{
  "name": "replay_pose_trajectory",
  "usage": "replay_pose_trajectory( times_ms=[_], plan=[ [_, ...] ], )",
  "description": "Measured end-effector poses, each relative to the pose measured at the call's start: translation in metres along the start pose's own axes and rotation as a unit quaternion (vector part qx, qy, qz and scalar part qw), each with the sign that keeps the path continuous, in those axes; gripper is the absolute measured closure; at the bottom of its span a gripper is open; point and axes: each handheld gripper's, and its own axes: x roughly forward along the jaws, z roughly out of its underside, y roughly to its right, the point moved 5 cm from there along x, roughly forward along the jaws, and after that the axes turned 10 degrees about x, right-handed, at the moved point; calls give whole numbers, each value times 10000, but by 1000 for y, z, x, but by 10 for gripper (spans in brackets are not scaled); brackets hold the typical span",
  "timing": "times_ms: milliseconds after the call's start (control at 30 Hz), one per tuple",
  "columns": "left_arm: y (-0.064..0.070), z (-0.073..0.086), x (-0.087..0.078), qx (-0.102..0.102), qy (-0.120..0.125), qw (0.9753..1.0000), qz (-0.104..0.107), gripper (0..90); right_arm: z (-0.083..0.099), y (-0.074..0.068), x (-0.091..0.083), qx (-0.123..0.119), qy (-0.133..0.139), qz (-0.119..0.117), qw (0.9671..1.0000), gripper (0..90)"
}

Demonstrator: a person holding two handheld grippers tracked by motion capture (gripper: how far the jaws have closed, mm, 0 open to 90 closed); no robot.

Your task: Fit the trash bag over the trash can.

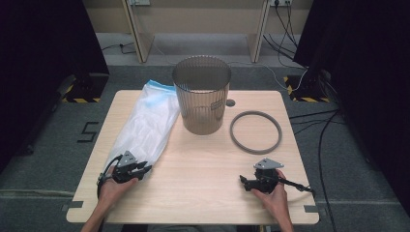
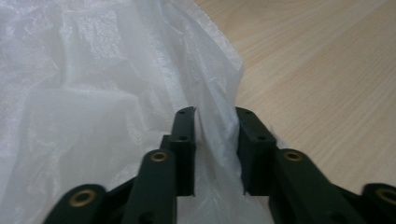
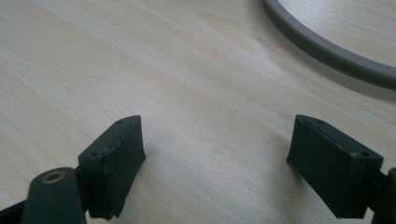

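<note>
Two hand-held grippers sit at the near edge of a pale wooden worktop (image 1: 203, 183). On its left side lies a long white plastic bag (image 1: 147, 123), running from the far edge toward the near left. At far centre stands a ribbed grey bin (image 1: 201, 94), upright, with a grey ring (image 1: 255, 131) lying flat just right of it. The left gripper (image 1: 145, 169) has its jaws partly closed around a fold at the bag's near end. The right gripper (image 1: 243, 181) rests on bare wood, jaws wide open, holding nothing.
</note>
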Motion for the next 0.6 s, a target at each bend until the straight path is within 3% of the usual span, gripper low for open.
replay_pose_trajectory(
  times_ms=[100,300,367,433,467,600],
  plan=[
    [-5,-3,4,-101,42,9998,137,828,0,0,0,-11,0,-12,10000,181],
    [-17,-12,8,-144,-21,9997,185,860,-1,1,1,-36,-1,-26,10000,176],
    [-23,-21,6,-185,64,9995,230,863,-1,0,1,-13,-10,-27,10000,175],
    [-32,-36,3,-329,192,9984,415,864,-1,0,1,-14,-11,-29,10000,175],
    [-32,-36,3,-329,192,9984,415,865,-1,0,1,-14,-11,-29,10000,175],
    [-49,-60,-4,-509,338,9970,483,866,-2,1,2,-43,-22,-49,10000,173]
  ],
)
